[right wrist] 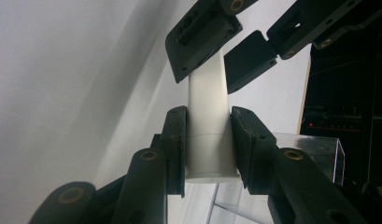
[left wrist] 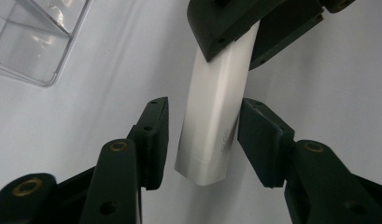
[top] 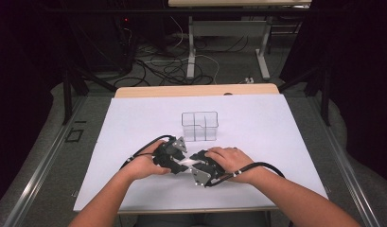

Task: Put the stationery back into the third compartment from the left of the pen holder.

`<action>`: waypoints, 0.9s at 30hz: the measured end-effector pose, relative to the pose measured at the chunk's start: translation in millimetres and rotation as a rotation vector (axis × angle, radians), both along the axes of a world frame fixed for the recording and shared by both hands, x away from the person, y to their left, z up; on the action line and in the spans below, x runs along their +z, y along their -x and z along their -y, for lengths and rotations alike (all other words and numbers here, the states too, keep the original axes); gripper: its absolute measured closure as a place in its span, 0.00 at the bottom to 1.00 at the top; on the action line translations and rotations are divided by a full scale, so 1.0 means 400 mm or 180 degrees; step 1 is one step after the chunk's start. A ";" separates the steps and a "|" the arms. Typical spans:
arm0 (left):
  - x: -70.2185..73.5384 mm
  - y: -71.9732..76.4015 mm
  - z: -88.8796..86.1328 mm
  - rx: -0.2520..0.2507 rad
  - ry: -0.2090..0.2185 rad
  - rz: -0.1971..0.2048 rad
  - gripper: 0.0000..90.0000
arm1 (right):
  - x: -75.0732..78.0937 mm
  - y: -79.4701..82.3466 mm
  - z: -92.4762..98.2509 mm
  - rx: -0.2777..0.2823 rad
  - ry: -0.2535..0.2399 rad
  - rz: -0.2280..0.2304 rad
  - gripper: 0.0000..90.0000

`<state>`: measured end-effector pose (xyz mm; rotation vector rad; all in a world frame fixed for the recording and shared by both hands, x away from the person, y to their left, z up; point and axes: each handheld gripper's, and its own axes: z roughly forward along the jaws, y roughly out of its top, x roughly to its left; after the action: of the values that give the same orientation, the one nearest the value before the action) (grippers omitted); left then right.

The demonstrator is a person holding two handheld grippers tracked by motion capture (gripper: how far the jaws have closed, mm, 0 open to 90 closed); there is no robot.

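A white oblong tube (top: 185, 163) hangs just above the white table cover (top: 134, 123), near the front edge and between my two hands. My right gripper (right wrist: 208, 110) is shut on one end of the tube (right wrist: 207, 140), with both pads flat against it. My left gripper (left wrist: 203, 101) straddles the other end of the tube (left wrist: 212, 121). A thin gap shows beside its left pad, so it stands open around the tube. In the high view the left gripper (top: 174, 158) and the right gripper (top: 197, 166) face each other tip to tip.
A clear plastic box (top: 199, 126) with inner dividers stands just behind the hands, mid-table; it also appears as the box (left wrist: 34, 37) and the box (right wrist: 310, 158). The table's wooden far edge (top: 196, 90) lies beyond, with dark floor, cables and a desk frame.
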<state>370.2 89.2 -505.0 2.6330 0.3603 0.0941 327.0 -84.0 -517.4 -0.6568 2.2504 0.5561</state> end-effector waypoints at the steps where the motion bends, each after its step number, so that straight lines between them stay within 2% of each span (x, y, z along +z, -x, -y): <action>1: -0.001 0.000 0.002 -0.0021 -0.0007 0.0012 0.61 | 0.000 0.000 -0.001 0.0004 0.0004 0.0002 0.75; 2: -0.001 0.001 0.004 -0.0057 -0.0055 0.0037 0.62 | -0.002 0.000 -0.002 0.0021 -0.0028 -0.0008 0.75; 3: -0.003 0.003 0.006 -0.0059 -0.0032 0.0035 0.62 | 0.000 0.002 -0.002 0.0001 0.0036 -0.0056 0.75; 5: -0.004 0.005 0.010 -0.0111 -0.0054 0.0055 0.64 | 0.001 0.000 -0.005 0.0055 0.0054 -0.0047 0.75; 6: -0.004 0.007 0.012 -0.0127 -0.0061 0.0066 0.65 | -0.002 0.000 -0.005 0.0077 -0.0015 -0.0011 0.75; 10: -0.005 0.008 0.018 -0.0156 -0.0065 0.0068 0.67 | -0.001 0.001 -0.007 0.0073 0.0004 0.0012 0.75; 11: -0.005 0.008 0.020 -0.0178 -0.0078 0.0078 0.68 | -0.003 0.003 -0.006 0.0044 0.0024 -0.0040 0.75; 13: -0.005 0.010 0.023 -0.0206 -0.0080 0.0078 0.69 | -0.002 0.004 -0.009 0.0067 0.0049 -0.0047 0.75; 14: -0.005 0.010 0.024 -0.0211 -0.0087 0.0091 0.70 | -0.002 0.005 -0.009 0.0050 0.0071 -0.0055 0.75; 15: -0.005 0.010 0.025 -0.0208 -0.0087 0.0090 0.71 | -0.005 0.005 -0.009 0.0063 0.0011 -0.0016 0.75; 17: -0.004 0.009 0.026 -0.0206 -0.0087 0.0086 0.71 | -0.003 0.005 -0.010 0.0067 0.0082 -0.0033 0.75; 27: -0.003 0.007 0.030 -0.0249 -0.0131 0.0092 0.72 | -0.003 0.003 -0.011 0.0095 0.0108 -0.0005 0.75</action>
<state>367.5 77.1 -506.2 2.6797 0.2479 0.1150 325.7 -79.4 -518.6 -0.7083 2.2590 0.5341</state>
